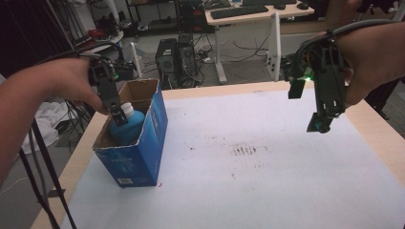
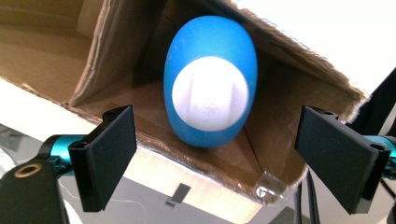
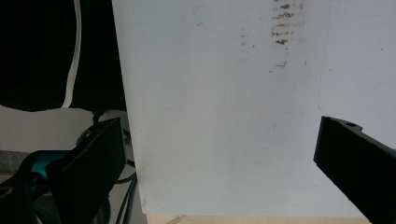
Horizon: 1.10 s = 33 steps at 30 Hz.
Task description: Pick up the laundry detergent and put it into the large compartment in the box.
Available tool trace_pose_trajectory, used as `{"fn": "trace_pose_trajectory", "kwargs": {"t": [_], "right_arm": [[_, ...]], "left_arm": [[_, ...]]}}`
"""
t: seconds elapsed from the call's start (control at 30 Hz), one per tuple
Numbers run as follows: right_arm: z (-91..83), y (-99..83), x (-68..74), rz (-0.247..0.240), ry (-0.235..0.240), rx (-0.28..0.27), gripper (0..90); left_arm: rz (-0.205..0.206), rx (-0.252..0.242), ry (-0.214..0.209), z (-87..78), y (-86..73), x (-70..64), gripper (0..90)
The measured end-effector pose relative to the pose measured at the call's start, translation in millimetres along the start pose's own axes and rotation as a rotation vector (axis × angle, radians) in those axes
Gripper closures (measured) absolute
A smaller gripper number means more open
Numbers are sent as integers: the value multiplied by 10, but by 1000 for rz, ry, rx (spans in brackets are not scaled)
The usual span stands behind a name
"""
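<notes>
In the high view, the left hand-held gripper point(image 1: 116, 112) hangs over the open top of a blue cardboard box point(image 1: 138, 152) that stands on the white sheet point(image 1: 267, 181) covering the desk point(image 1: 377, 131), near its left edge. A blue bottle with a white cap point(image 1: 128, 125) stands upright inside the box, just under the gripper. The right hand-held gripper point(image 1: 321, 121) is held in the air above the desk's right side, well apart from the box.

In the left gripper view, the left hand-held gripper point(image 2: 212, 158) has its jaws spread wide, touching nothing, and the blue bottle point(image 2: 210, 100) sits between them, down in the box point(image 2: 280, 140).

In the right gripper view, the right hand-held gripper point(image 3: 224, 168) is also wide open and empty above the stained white sheet point(image 3: 224, 93).
</notes>
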State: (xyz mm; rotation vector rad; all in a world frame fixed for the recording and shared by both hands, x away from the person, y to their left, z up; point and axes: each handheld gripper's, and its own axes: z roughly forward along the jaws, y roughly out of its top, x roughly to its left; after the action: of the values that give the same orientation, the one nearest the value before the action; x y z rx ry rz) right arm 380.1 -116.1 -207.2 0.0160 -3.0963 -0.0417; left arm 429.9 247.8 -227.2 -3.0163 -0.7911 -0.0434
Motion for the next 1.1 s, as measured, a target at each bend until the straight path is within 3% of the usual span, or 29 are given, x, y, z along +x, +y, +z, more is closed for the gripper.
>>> {"fn": "trace_pose_trajectory", "kwargs": {"t": [0.2, 0.33, 0.4, 0.67, 1.1], "right_arm": [[-31, 19, 6, -7, -3, -5, 16], [-37, 17, 12, -5, -2, -5, 15], [-33, 13, 15, -3, -1, 1, 15], [-36, -1, 12, -4, -4, -8, 15], [-33, 6, 8, -4, 0, -6, 15]], "left_arm": [[30, -7, 11, -187, 1, -47, 95], [31, -42, -39, -289, 0, -75, 69], [44, -46, -31, -335, 17, -104, 59], [196, -77, -16, -459, 158, -336, 16], [353, -83, -26, -358, 471, -644, 16]]}}
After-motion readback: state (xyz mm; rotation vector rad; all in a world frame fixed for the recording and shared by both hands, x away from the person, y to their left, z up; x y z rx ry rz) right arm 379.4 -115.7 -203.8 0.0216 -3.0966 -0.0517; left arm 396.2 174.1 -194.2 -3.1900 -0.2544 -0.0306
